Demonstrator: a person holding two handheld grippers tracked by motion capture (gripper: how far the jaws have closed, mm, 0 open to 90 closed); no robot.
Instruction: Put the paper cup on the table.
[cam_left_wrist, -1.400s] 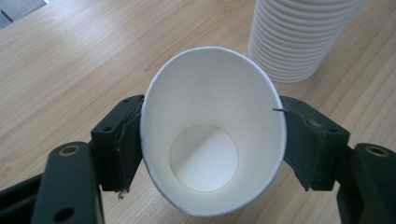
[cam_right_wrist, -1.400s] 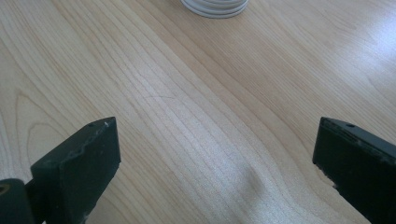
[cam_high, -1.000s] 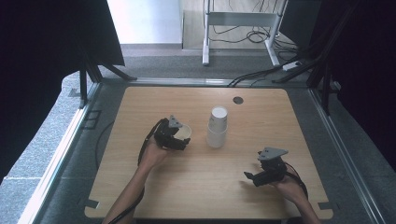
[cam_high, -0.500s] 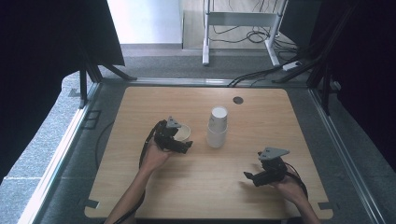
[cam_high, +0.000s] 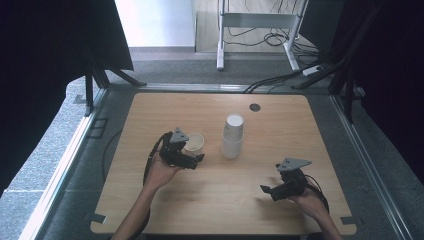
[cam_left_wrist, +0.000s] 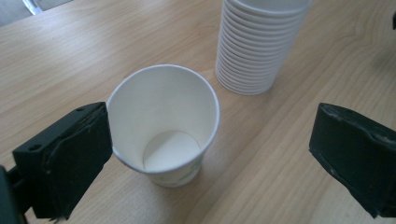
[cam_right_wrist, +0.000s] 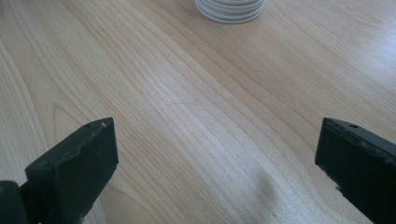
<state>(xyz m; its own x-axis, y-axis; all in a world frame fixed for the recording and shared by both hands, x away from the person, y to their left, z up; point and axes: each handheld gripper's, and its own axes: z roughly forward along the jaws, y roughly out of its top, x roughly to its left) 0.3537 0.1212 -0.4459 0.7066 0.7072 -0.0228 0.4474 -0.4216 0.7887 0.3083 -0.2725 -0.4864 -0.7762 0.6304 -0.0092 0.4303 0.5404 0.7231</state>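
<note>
Two grippers are held over a wooden table (cam_high: 150, 210), one in each of a person's hands. The left gripper (cam_high: 196, 158) is seen in the high view just beside a single paper cup (cam_high: 194, 143), which stands upright on the table to the left of a stack of paper cups (cam_high: 233, 136). In the left gripper view the single cup (cam_left_wrist: 164, 122) is found between the two black jaws, nearer the left one, whose pad lies against or just beside the rim; whether it touches cannot be told. The right jaw is well apart from the cup. These jaws have just been opening and are now spread wide, so the cup is released and stands on its own base. The stack (cam_left_wrist: 261, 42) is seen beyond it, close but apart.

The right gripper (cam_high: 267, 189) is held low near the table's front right part, well apart from both the cup and the stack. In the right gripper view its jaws are spread wide over bare wood, nothing being grasped, and the foot of the stack (cam_right_wrist: 230, 9) is seen at the top edge.
</note>
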